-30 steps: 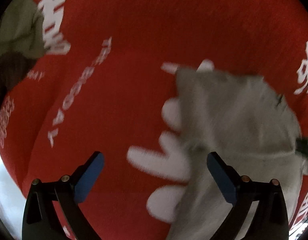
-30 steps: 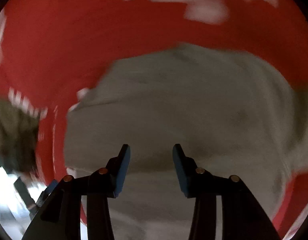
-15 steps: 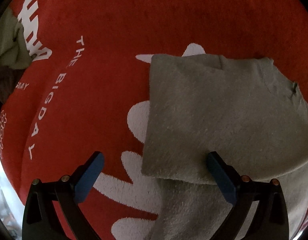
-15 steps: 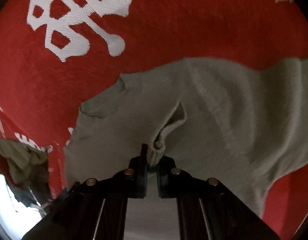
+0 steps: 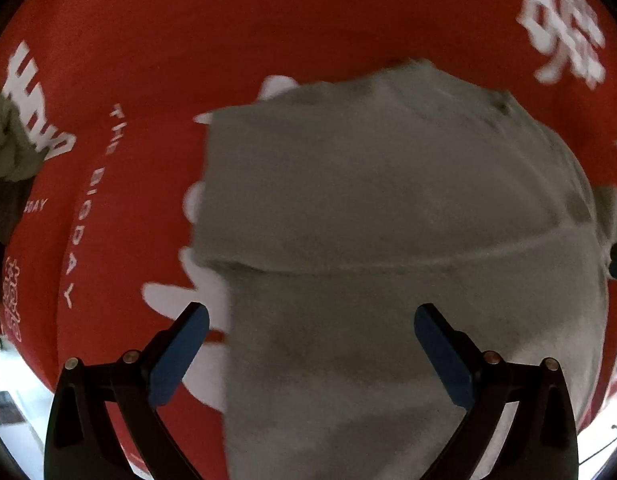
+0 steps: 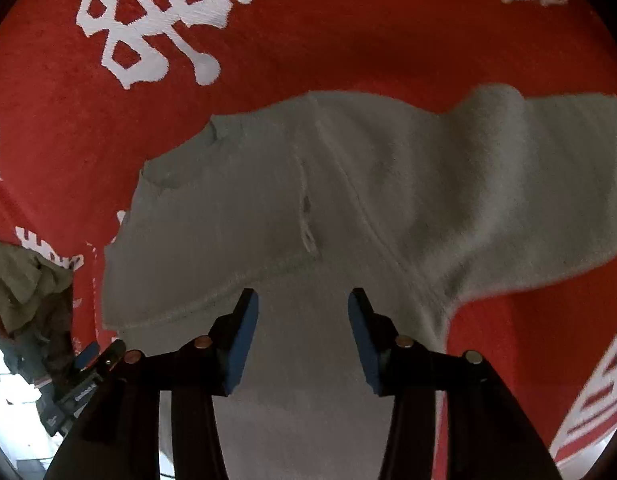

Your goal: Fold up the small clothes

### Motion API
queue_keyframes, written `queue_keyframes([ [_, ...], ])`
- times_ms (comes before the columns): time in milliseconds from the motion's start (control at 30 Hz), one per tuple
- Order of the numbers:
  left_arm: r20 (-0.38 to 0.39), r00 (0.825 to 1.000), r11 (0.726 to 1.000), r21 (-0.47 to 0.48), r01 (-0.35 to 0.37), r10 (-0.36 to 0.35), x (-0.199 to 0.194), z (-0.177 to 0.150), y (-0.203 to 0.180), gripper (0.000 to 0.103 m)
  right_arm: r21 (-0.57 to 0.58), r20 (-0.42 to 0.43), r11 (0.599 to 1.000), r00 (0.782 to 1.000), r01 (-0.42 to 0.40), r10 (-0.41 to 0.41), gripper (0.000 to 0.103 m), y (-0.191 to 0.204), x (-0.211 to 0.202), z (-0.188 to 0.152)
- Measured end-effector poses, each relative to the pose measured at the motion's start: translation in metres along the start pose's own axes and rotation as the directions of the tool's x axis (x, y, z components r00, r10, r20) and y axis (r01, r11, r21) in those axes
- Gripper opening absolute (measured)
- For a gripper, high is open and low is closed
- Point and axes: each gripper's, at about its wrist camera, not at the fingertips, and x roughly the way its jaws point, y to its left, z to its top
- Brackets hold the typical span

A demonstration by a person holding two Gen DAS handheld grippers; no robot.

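Note:
A small grey knit garment (image 5: pixel 388 208) lies on a red cloth with white print (image 5: pixel 188 40). Its upper part is folded over the lower part, with a fold edge running across the middle. My left gripper (image 5: pixel 308 344) is wide open above the garment's near part, holding nothing. In the right wrist view the same grey garment (image 6: pixel 308 184) spreads out with a sleeve (image 6: pixel 528 184) reaching right. My right gripper (image 6: pixel 303 332) is open over the garment's near edge, holding nothing.
The red cloth (image 6: pixel 348 40) covers the whole work surface. A pile of olive and dark clothes (image 5: pixel 8 152) sits at the left edge; it also shows in the right wrist view (image 6: pixel 24 280). The left gripper's body (image 6: pixel 80 384) shows at lower left there.
My right gripper was shut on a pinch of the garment half a second ago; now it is open and the cloth lies flat. My left gripper has moved right, over the garment.

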Motion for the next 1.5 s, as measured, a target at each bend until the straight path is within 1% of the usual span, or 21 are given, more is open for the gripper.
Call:
queue_keyframes([
  [133, -0.042, 0.999, 0.999, 0.046, 0.024, -0.022, -0.006, -0.013, -0.032, 0.103, 0.034, -0.011, 0.999, 1.0, -0.017, 0.017, 0.053, -0.018, -0.016, -0.017],
  [267, -0.08, 0.996, 0.996, 0.084, 0.042, -0.035, -0.011, -0.024, -0.061, 0.103, 0.06, -0.018, 0.998, 1.0, -0.023, 0.024, 0.053, -0.045, -0.036, -0.032],
  [367, -0.1, 0.994, 0.992, 0.122, 0.044, -0.032, -0.014, -0.032, -0.086, 0.103, 0.075, -0.028, 0.997, 0.999, -0.019, 0.021, 0.053, -0.063, -0.045, -0.042],
  [467, -0.121, 0.992, 0.987, 0.147, 0.064, -0.046, -0.013, -0.037, -0.109, 0.103, 0.093, -0.029, 0.995, 0.999, -0.028, 0.03, 0.053, -0.075, -0.048, -0.047],
  [633, -0.136, 0.989, 0.981, 0.178, 0.08, -0.056, -0.011, -0.035, -0.145, 0.103, 0.13, -0.018, 0.991, 0.999, -0.038, 0.04, 0.053, -0.1, -0.057, -0.05],
  [900, -0.136, 0.989, 0.97, 0.23, 0.08, -0.05, -0.007, -0.025, -0.186, 0.103, 0.174, 0.019, 0.984, 0.999, -0.048, 0.046, 0.053, -0.14, -0.073, -0.05],
  [933, -0.137, 0.989, 0.968, 0.236, 0.08, -0.049, -0.006, -0.025, -0.192, 0.103, 0.18, 0.026, 0.982, 0.999, -0.051, 0.047, 0.054, -0.145, -0.076, -0.05],
  [967, -0.137, 0.989, 0.967, 0.241, 0.08, -0.047, -0.006, -0.024, -0.197, 0.103, 0.185, 0.031, 0.981, 0.998, -0.053, 0.048, 0.061, -0.149, -0.077, -0.051],
  [1033, -0.136, 0.99, 0.964, 0.254, 0.077, -0.043, -0.004, -0.023, -0.208, 0.103, 0.2, 0.054, 0.978, 0.997, -0.067, 0.058, 0.068, -0.159, -0.081, -0.05],
  [1133, -0.133, 0.99, 0.961, 0.265, 0.078, -0.043, -0.002, -0.019, -0.223, 0.103, 0.224, 0.082, 0.971, 0.994, -0.083, 0.066, 0.068, -0.175, -0.085, -0.047],
  [1267, -0.139, 0.987, 0.964, 0.243, 0.107, -0.075, 0.0, -0.007, -0.242, 0.103, 0.263, 0.138, 0.959, 0.988, -0.105, 0.07, 0.068, -0.2, -0.095, -0.038],
  [1367, -0.126, 0.987, 0.969, 0.213, 0.128, -0.102, -0.001, 0.007, -0.263, 0.103, 0.316, 0.212, 0.938, 0.974, -0.147, 0.081, 0.068, -0.229, -0.108, -0.027],
  [1500, -0.099, 0.986, 0.964, 0.217, 0.151, -0.132, -0.003, 0.023, -0.293, 0.103, 0.391, 0.289, 0.902, 0.955, -0.184, 0.07, 0.068, -0.261, -0.119, -0.014],
])
